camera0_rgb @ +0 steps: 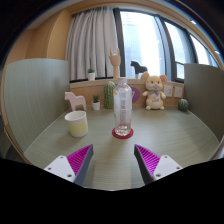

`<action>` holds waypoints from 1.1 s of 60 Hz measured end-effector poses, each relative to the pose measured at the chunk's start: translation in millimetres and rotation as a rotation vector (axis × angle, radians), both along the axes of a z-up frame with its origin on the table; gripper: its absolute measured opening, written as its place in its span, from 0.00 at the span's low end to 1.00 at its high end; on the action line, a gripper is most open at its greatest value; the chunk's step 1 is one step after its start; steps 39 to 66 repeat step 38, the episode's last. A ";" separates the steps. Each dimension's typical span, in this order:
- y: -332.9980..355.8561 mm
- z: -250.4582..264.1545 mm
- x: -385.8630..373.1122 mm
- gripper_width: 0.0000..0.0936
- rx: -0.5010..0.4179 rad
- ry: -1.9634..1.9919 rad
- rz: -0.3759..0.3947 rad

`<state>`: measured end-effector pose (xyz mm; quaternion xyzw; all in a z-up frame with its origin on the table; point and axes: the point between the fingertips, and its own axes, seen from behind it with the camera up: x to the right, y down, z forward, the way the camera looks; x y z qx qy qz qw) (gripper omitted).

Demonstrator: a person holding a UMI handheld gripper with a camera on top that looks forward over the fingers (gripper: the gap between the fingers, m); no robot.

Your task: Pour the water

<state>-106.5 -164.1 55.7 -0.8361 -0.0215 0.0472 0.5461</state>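
A clear plastic water bottle (122, 107) with a white cap stands upright on a red coaster (122, 133) in the middle of the round table (170, 130). To its left stands a pale yellow-white cup (76, 123). My gripper (113, 160) hangs over the near part of the table, its magenta pads (80, 158) spread wide apart and nothing between them. The bottle is a short way beyond the fingertips, roughly in line with the gap. The cup is ahead and left of the left finger.
Along the window sill at the back sit a plush rabbit (153, 91), a small pink horse figure (75, 101), a wooden hand model (114, 62), a green cactus (109, 94) and small potted plants (183, 104). Padded bench backs curve round the table on both sides.
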 end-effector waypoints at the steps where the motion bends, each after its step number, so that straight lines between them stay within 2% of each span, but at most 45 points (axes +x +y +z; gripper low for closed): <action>1: -2.8 1.7 -1.0 0.90 0.002 -0.003 0.004; 11: -25.3 26.2 -4.5 0.90 0.035 -0.009 0.026; 34: -54.0 95.0 3.1 0.90 0.143 -0.002 0.020; 66: -55.2 98.6 4.5 0.90 0.157 -0.008 0.017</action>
